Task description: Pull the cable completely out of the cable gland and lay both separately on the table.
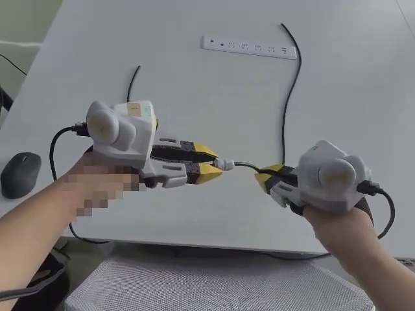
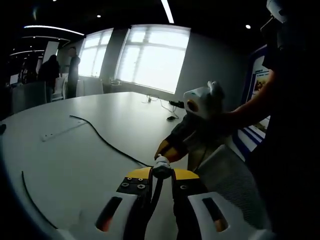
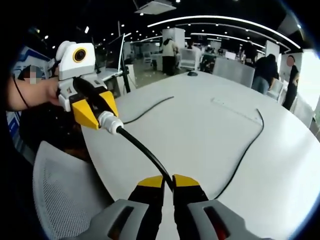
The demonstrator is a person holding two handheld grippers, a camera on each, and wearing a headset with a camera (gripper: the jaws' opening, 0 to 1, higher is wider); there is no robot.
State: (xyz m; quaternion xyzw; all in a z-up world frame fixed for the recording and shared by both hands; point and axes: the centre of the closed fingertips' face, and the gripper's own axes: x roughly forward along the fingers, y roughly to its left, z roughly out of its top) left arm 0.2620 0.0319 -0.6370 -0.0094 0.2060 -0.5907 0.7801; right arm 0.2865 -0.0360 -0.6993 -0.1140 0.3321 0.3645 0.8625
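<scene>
How far the cable (image 1: 245,166) goes inside the cable gland (image 1: 224,164) is hidden, its right part vanishes between the closed jaws of the right gripper (image 1: 264,177), and the mesh chair (image 1: 214,285) on the near side is cut off by the bottom edge.

left gripper (image 1: 216,163) gripping gland (image 1: 225,164), right gripper (image 1: 262,176) cable (image 1: 246,166)

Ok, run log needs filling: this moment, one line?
left gripper shut on cable gland | right gripper shut on cable | not yet separated
</scene>
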